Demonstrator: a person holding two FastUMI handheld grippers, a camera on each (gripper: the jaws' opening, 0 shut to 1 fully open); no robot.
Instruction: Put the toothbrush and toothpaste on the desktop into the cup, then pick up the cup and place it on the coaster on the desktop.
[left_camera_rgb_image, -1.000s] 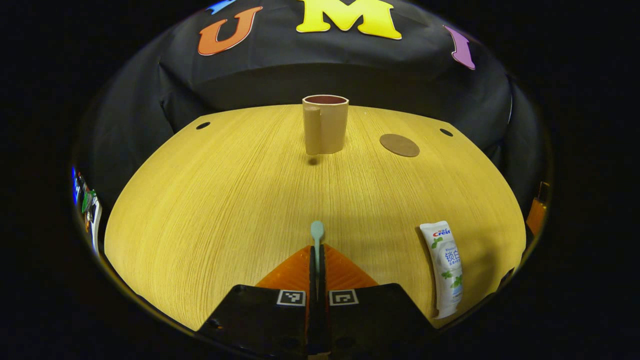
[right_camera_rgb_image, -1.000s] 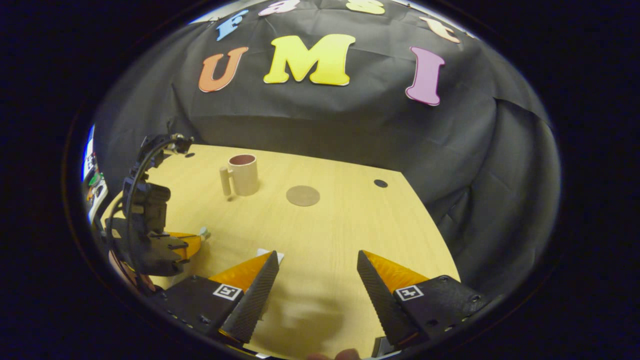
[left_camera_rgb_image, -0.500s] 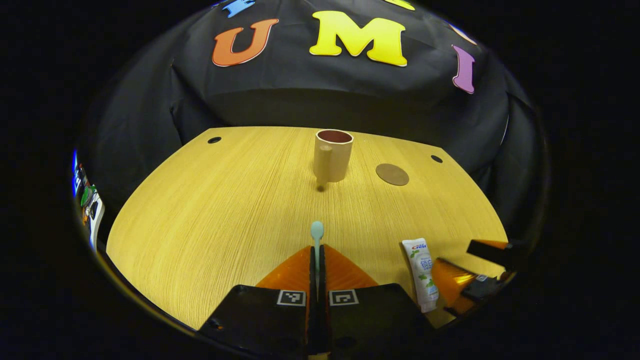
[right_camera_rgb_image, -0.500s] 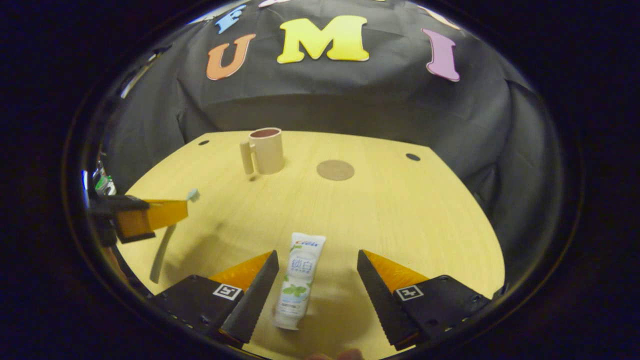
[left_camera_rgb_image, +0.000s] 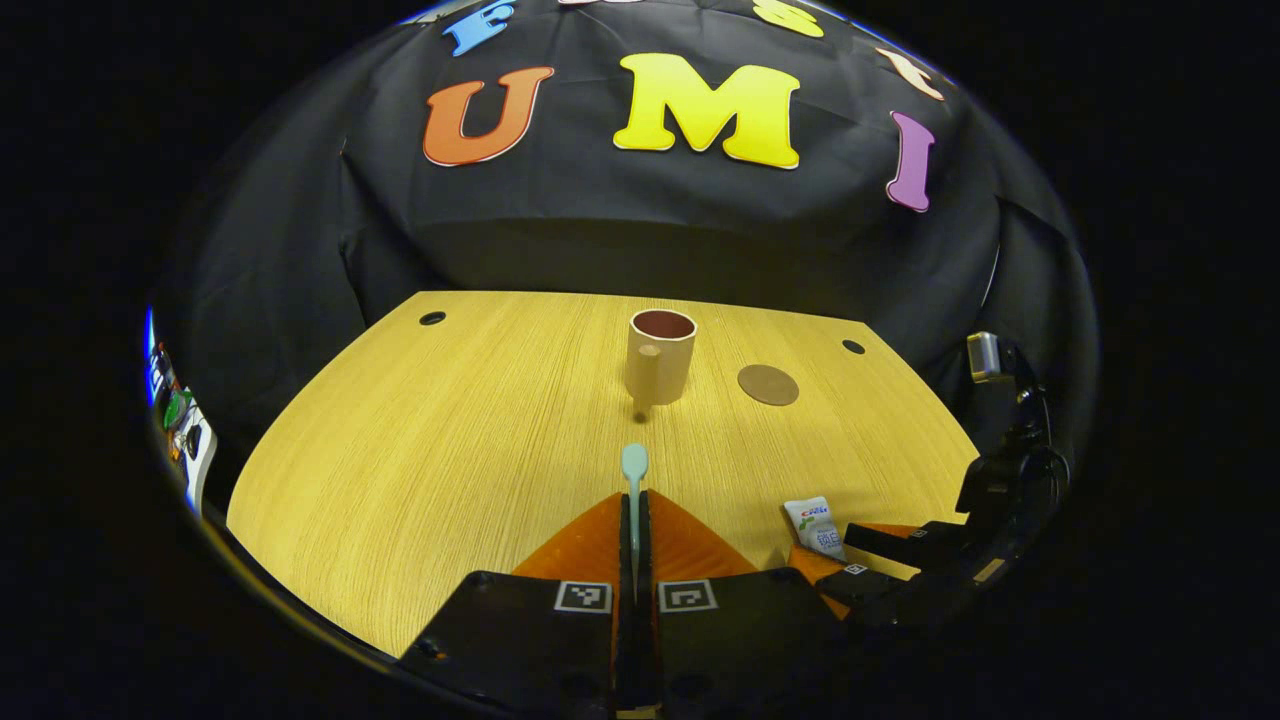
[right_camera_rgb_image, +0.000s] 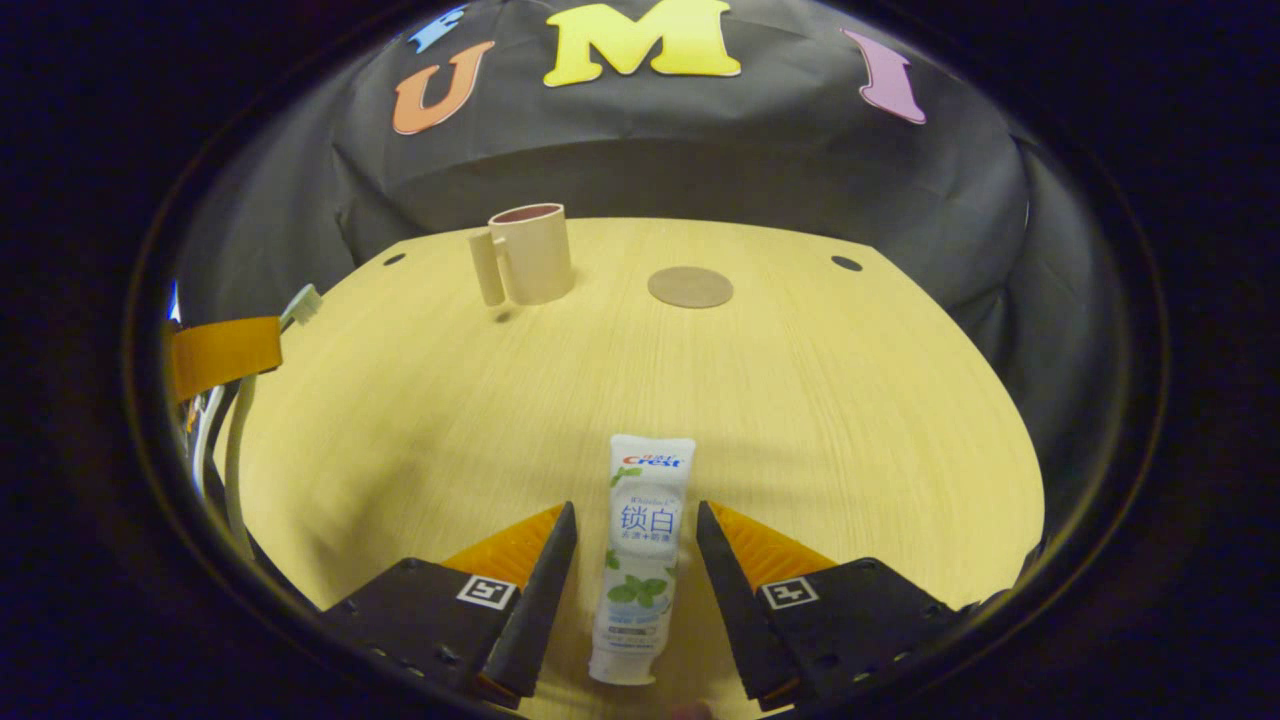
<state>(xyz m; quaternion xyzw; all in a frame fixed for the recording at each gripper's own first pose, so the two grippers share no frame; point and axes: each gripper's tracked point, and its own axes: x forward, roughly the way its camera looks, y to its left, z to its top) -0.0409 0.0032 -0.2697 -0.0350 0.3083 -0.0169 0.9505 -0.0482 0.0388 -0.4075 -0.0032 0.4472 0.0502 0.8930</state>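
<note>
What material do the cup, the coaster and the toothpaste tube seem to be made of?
Cup: probably matte plastic or ceramic; smooth beige wall without gloss.
Coaster: perhaps cork or fibreboard; a flat, dull brown disc.
Toothpaste tube: likely soft plastic laminate; printed white skin with a flat crimped end.

The only printed wording on the desk is on the toothpaste tube (right_camera_rgb_image: 645, 545). A brand logo sits near its flat end, a line of large characters below it, and smaller print beside a sprig of leaves toward the cap. In the left gripper view the tube's (left_camera_rgb_image: 818, 525) logo end shows, too small to make out. The right gripper (right_camera_rgb_image: 635, 506) carries two square black-and-white coded markers (right_camera_rgb_image: 487, 591), one behind each finger. The left gripper (left_camera_rgb_image: 635, 492) carries a matching pair (left_camera_rgb_image: 582, 596). I can see no numbers.
</note>
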